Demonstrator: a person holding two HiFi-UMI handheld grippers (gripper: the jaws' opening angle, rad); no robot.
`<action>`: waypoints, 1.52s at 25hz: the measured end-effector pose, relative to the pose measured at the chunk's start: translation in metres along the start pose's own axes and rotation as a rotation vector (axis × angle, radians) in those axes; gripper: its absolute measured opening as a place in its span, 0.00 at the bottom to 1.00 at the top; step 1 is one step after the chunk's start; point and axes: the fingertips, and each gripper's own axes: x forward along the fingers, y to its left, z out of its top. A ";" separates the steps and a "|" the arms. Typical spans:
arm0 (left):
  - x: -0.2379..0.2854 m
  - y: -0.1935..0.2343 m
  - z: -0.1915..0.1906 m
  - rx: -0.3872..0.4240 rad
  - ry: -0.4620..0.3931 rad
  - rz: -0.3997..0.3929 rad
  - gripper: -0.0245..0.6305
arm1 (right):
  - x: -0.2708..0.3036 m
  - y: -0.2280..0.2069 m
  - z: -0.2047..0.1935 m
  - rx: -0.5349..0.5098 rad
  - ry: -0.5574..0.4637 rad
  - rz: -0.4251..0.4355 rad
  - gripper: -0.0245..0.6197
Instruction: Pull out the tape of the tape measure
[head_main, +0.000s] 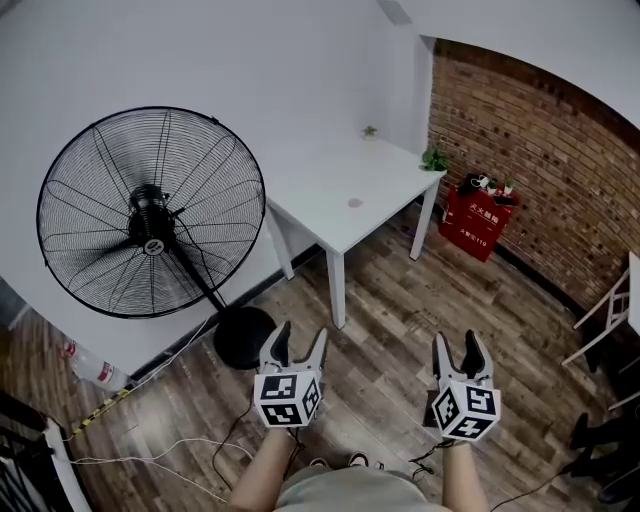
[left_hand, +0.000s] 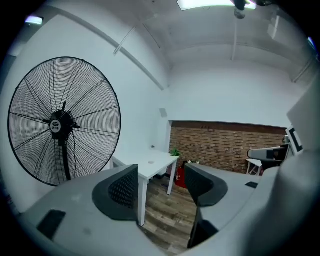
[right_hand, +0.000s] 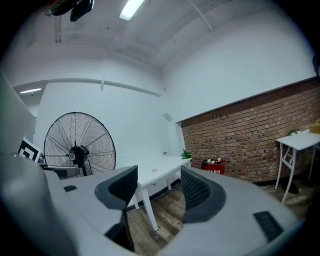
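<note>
The left grey two-jaw gripper (head_main: 300, 345) and the right grey two-jaw gripper (head_main: 457, 350) both stand spread, with nothing between their jaws. No tape measure shows in any view, so the pull looks unstarted: finding and gripping it remain. Both grippers are held side by side, near level, aimed at the far white rectangular table (head_main: 350, 190).

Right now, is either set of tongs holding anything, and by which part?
Nothing is held: the left tongs and right tongs both stand open and empty.
</note>
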 end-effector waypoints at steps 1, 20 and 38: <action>0.002 -0.002 -0.001 -0.004 0.003 0.006 0.45 | 0.001 -0.004 0.000 0.000 0.003 0.006 0.45; 0.083 -0.006 -0.004 0.004 0.032 0.034 0.44 | 0.074 -0.046 -0.016 0.075 0.038 0.036 0.41; 0.303 0.054 0.059 -0.037 0.003 -0.024 0.44 | 0.285 -0.065 0.041 0.064 0.029 0.006 0.43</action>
